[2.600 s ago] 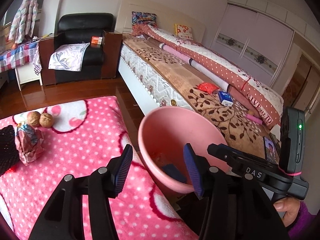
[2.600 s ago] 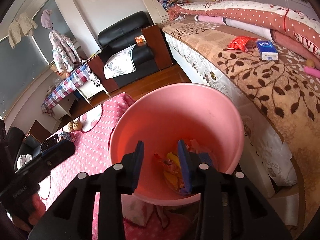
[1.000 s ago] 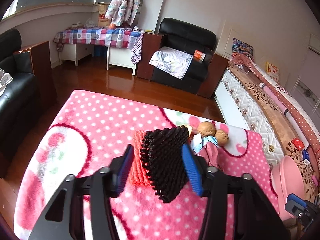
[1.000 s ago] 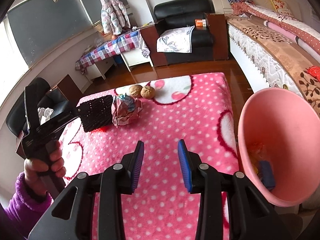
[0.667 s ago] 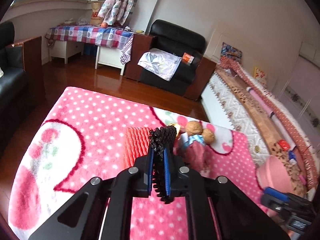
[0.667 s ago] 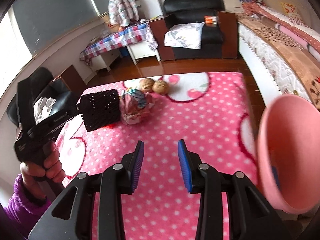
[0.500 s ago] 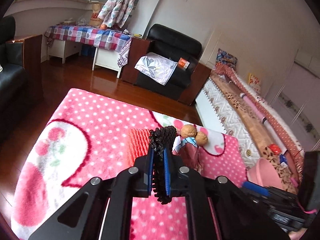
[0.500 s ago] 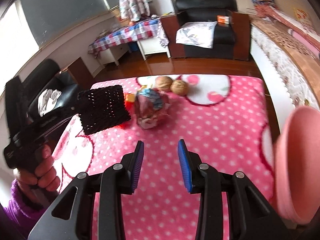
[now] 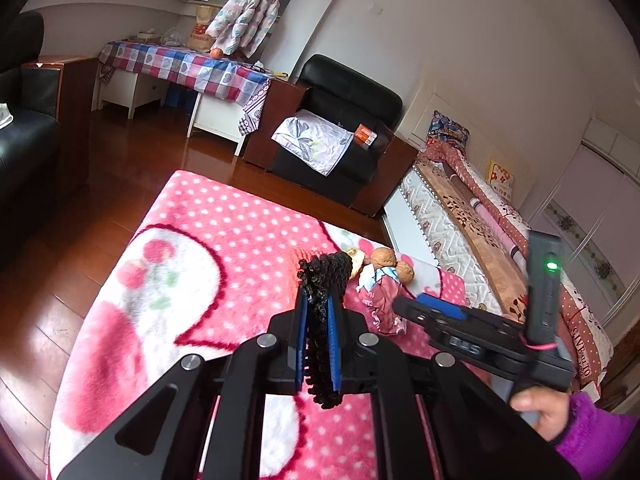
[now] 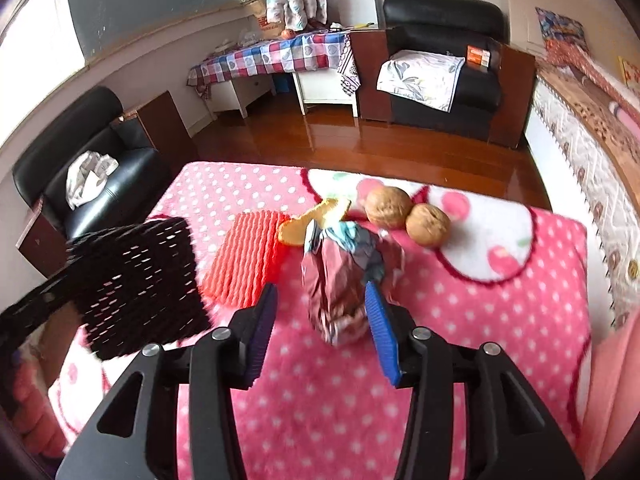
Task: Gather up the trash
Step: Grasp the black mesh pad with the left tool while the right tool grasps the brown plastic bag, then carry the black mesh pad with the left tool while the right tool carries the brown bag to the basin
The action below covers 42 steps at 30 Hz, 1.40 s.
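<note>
Right wrist view: we spread the right gripper (image 10: 318, 326) around the wrapper (image 10: 344, 280) for pickup, while the left gripper (image 9: 318, 344) clamps the black net (image 9: 322, 280) for binning.

The left tool (image 9: 318, 336) is showing matte black arms with triangular cut-outs, round silver screws shining at the pivots, and ribbed blue pads (image 9: 334, 344) lining the inner faces. The right tool (image 10: 320, 328) is wearing the same black frame, silver screws and blue pads. Seen from the left camera, its black body is carrying pale lettering, an upright black unit with a green light glowing, and a thin pink band. A fuzzy purple sleeve (image 9: 592, 432) is peeking in.
</note>
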Motion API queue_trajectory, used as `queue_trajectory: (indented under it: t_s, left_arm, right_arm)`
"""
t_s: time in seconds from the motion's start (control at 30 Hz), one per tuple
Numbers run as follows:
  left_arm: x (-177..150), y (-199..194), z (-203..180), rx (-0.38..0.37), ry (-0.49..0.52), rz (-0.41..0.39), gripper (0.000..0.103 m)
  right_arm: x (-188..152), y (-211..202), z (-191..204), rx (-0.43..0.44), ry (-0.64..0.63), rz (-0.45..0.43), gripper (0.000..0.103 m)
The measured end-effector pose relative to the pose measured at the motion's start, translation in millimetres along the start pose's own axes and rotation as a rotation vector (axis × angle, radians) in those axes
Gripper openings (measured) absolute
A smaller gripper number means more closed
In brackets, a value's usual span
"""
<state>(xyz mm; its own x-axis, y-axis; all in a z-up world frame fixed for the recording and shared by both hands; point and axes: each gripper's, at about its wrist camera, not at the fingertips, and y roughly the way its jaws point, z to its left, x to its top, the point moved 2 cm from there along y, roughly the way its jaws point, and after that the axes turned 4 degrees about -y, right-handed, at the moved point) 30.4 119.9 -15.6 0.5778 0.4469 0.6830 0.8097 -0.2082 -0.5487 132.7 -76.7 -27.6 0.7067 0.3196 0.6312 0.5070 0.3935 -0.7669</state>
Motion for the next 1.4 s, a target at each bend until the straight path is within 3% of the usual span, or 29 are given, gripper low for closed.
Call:
queue_trajectory:
  t_s: [0.3,0.43,0.5,0.53,0.9,1.4]
  left_arm:
    - [-4.1,4.8,6.7,0.000,-0.024,0.025,0.008]
    - [-5.6,4.6,6.4,-0.003,-0.019,0.026,0.008]
    - [-6.4,4.3,5.5,-0.005,-0.020,0.025,0.008]
    - [-6.3,3.8,4.7,-0.005,-0.021,0.024,0.008]
    - [-8.7,2.5,-14.1,-0.014,0.017,0.041,0.008]
    - [-22.1,4.7,-77.7,-0.061,0.136,0.078,0.008]
  right_arm:
    - [-5.9,30.7,2.7,-0.117,-0.072,0.044,0.046]
    - [-11.8,27.9,-3.7,-0.110,-0.073,0.030,0.046]
    - [-12.5,24.2,-5.4,-0.107,-0.068,0.027,0.036]
    - [-13.3,22.5,-5.9,-0.104,-0.064,0.026,0.036]
    - [-30.4,-30.5,-22.7,-0.030,0.035,-0.024,0.033]
    - [-67.5,-96.9,-58.2,0.006,0.177,-0.088,0.033]
